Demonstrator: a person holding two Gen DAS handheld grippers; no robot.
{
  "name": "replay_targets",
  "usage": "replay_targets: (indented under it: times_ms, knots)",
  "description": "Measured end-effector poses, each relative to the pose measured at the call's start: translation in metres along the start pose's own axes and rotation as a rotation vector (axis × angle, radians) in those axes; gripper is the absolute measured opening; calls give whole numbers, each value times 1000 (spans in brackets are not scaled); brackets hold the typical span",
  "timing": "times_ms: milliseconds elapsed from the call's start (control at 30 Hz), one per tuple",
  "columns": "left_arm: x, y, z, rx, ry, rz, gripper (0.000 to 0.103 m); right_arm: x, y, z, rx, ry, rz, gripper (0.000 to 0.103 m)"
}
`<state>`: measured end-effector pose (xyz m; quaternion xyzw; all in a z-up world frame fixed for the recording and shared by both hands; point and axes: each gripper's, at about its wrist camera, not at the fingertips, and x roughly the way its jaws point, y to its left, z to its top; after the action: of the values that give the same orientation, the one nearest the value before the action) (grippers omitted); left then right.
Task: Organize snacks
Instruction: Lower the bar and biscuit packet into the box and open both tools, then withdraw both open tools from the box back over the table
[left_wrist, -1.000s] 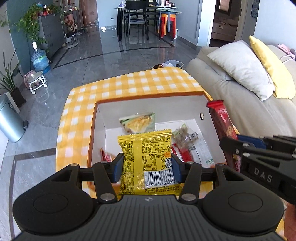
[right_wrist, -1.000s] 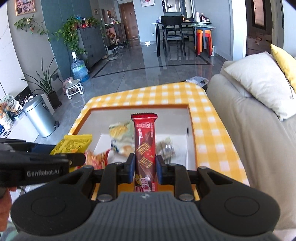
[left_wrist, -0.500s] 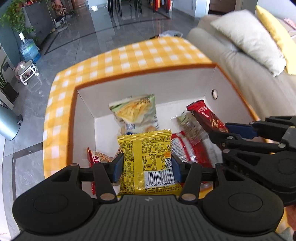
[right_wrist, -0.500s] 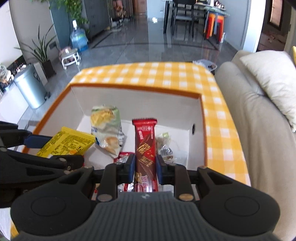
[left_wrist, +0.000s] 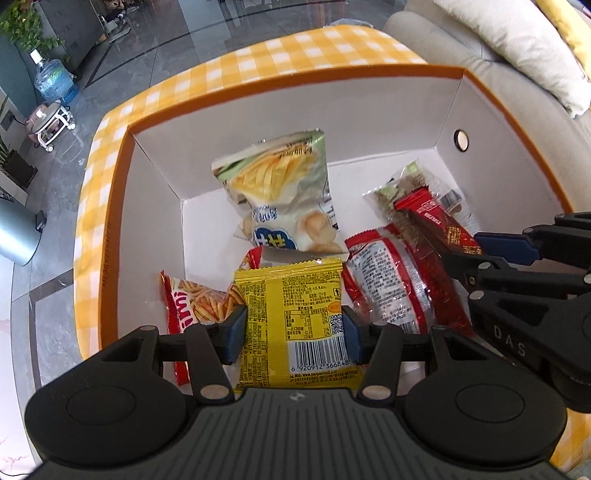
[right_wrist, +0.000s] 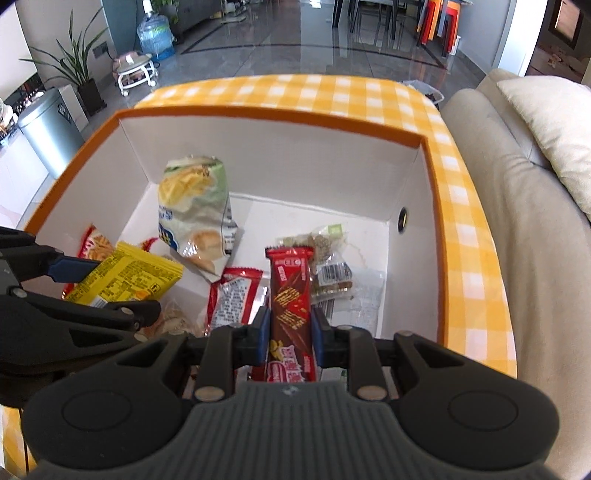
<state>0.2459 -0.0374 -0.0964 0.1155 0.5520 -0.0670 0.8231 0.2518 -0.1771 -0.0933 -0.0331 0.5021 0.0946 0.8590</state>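
Across the middle of both views sits a white box (left_wrist: 369, 125) with an orange rim, resting on a yellow checked cloth (left_wrist: 280, 62). A beige sofa (right_wrist: 535, 206) fills the right edge of the right wrist view.

Inside the box, a pale green chip bag (left_wrist: 284, 195) stands upright against the back wall, at center in the left wrist view and left of center in the right wrist view (right_wrist: 194, 206). A red-and-white packet (left_wrist: 384, 280) lies flat on the floor of the box, right of center. A red fries bag (left_wrist: 188, 306) lies in the lower left of the box. A clear nut packet (right_wrist: 328, 258) lies toward the right wall, below a small round hole.

At bottom center of the left wrist view, the left gripper (left_wrist: 293, 328) is clamped on a yellow packet (left_wrist: 295, 325), barcode side up, held above the box floor. At bottom center of the right wrist view, the right gripper (right_wrist: 290, 334) is clamped on a red chocolate bar (right_wrist: 290, 295), pointing forward over the red-and-white packet and the nut packet.
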Motion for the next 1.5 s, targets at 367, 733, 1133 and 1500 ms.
replay_targets:
  times_ms: [367, 733, 1133, 1500]
  knots:
    - [-1, 1, -4, 0, -6, 32, 66, 6, 2, -5, -8, 33, -1, 20]
    - [-37, 12, -12, -64, -107, 69, 74, -21, 7, -3, -12, -32, -22, 46]
    - [-113, 24, -46, -113, -306, 94, 75, -87, 3, -23, 117, -180, -29, 55]
    - [-141, 15, -92, -73, -296, 84, 75, -128, 15, -59, 171, -211, -19, 61]
